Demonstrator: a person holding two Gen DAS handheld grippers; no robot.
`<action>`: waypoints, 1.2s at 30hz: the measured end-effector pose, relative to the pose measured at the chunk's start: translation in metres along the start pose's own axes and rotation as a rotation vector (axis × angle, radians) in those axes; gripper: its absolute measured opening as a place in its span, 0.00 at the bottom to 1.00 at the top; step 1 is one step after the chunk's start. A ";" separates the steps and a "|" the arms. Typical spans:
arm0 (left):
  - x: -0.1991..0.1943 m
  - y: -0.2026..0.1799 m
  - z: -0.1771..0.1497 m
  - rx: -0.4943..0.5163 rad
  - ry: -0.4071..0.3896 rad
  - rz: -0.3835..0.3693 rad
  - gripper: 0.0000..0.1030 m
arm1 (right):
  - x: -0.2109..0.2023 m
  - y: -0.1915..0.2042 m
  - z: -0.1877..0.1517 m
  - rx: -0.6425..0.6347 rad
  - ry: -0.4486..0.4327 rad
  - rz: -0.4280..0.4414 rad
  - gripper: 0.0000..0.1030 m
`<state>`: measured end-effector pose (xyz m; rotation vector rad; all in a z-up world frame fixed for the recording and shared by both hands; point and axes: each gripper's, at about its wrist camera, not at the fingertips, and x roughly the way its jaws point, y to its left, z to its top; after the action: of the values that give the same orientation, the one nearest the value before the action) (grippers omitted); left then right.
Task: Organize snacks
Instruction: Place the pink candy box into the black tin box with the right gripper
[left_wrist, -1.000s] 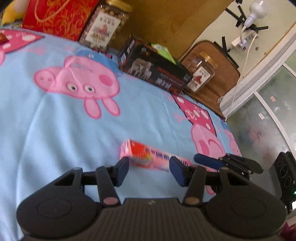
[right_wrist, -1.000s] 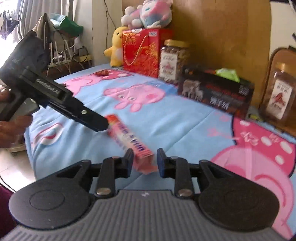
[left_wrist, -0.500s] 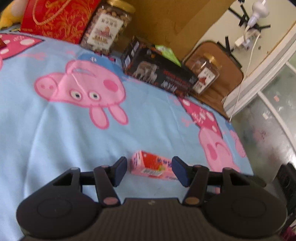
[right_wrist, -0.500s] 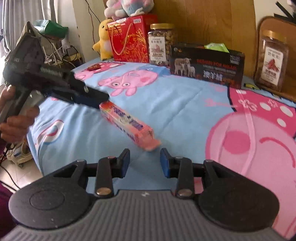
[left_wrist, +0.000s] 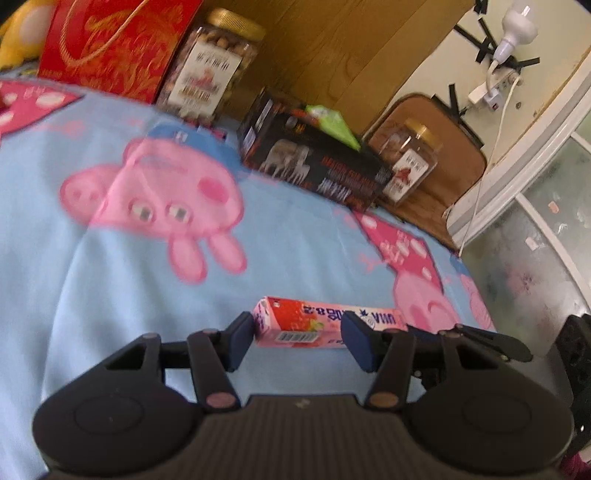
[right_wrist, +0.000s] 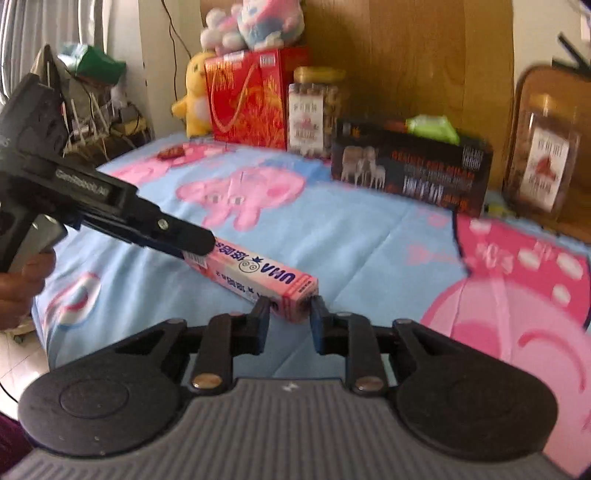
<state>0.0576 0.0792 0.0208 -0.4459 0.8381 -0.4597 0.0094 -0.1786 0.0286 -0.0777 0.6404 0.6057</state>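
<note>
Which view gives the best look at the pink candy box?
The right wrist view: the pink candy box shows nearly full length, lettering readable, its near end between the closing right gripper jaws. The left wrist view shows the box crosswise with its barcode, partly hidden behind a finger of the left gripper.

Right gripper (right_wrist: 289, 309) now closing around the pink candy box's (right_wrist: 258, 275) near end; formerly apart.

A glossy pink cardboard candy box (left_wrist: 325, 325) lies on the bed's soft, matt printed cloth cover (left_wrist: 110, 295), while clear plastic jars (right_wrist: 317, 110) with gold lids and a shiny red paper bag (right_wrist: 247, 99) line its far edge against smooth wood panelling (right_wrist: 406, 55).
</note>
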 end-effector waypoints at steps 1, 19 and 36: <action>0.000 -0.003 0.009 0.011 -0.012 0.001 0.51 | -0.002 -0.001 0.006 -0.015 -0.024 -0.011 0.25; 0.128 -0.037 0.192 0.115 -0.118 0.050 0.50 | 0.090 -0.142 0.128 0.046 -0.156 -0.157 0.24; 0.079 -0.045 0.162 0.123 -0.137 0.106 0.57 | 0.067 -0.140 0.108 0.210 -0.206 -0.164 0.29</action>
<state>0.2215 0.0301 0.0933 -0.3141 0.6933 -0.3765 0.1881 -0.2330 0.0608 0.1261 0.4891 0.3798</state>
